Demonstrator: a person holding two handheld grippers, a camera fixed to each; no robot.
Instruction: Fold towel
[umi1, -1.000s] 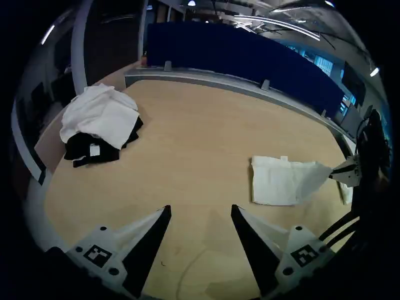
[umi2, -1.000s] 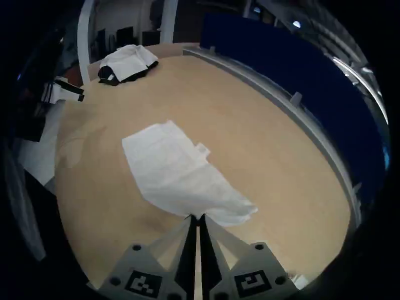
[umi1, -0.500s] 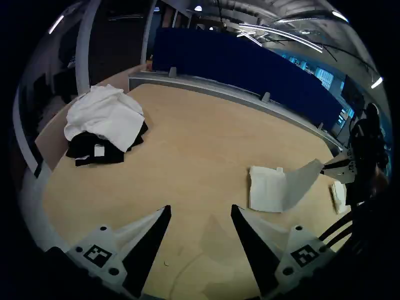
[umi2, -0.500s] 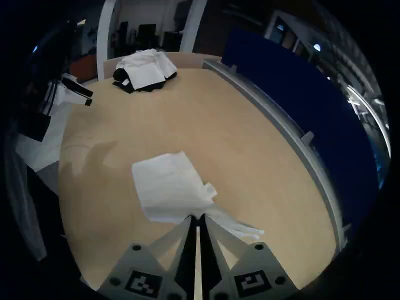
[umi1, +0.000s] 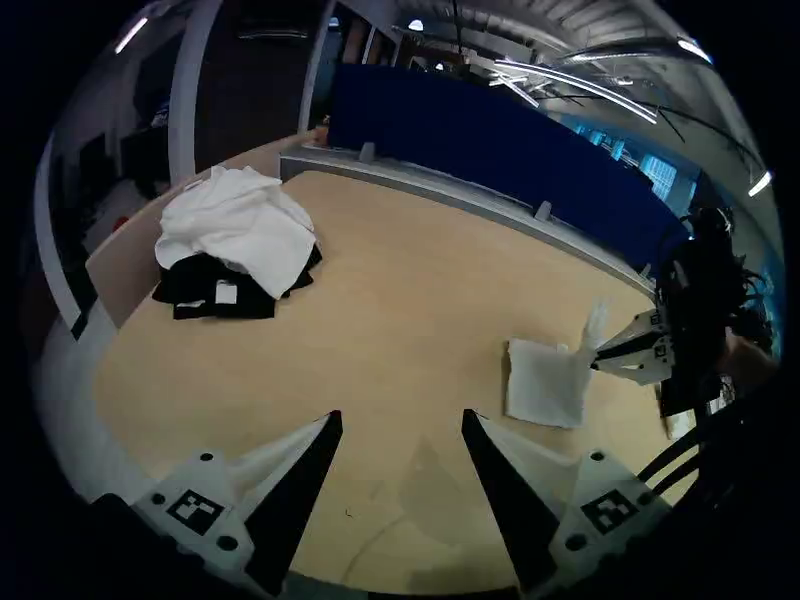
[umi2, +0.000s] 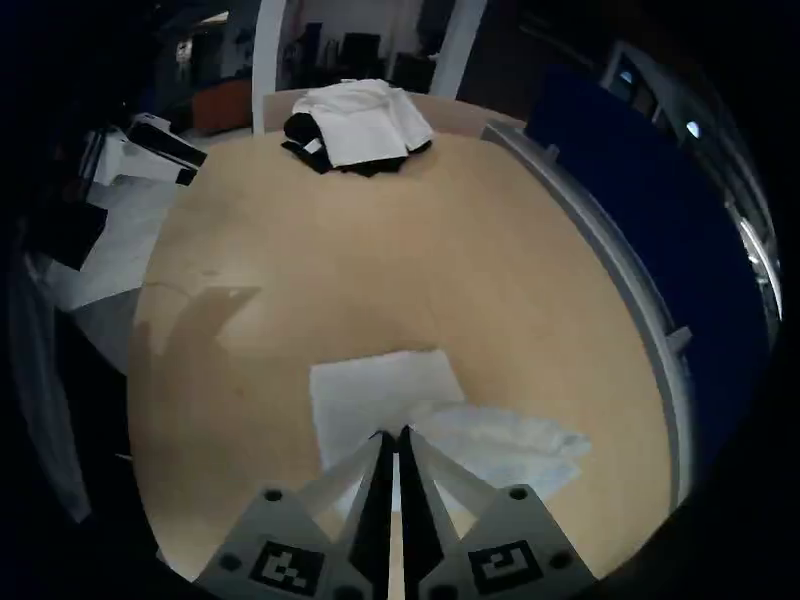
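The towel (umi2: 385, 395) is white and lies on the pale wooden table (umi2: 350, 260), partly doubled over. One flat, roughly square layer rests on the wood just ahead of the right gripper (umi2: 393, 437). A second, rumpled layer bunches up to the right of that gripper's fingertips. In the left gripper view the same towel sits well ahead and off to the right, with one thin edge lifted off the flat layer.

The right gripper's fingers are pressed together with almost no gap, and the towel's lifted edge is pinched between their tips. The left gripper (umi1: 400, 415) has its fingers spread wide above bare tabletop, with nothing between them and nothing touching them. It is well apart from the towel.

There is one towel and there are two grippers. There is one heap of clothes (umi1: 240, 230), white fabric on top of black fabric, far ahead and to the left of the left gripper. One long blue partition (umi1: 500, 120) runs along the far edge of the table.
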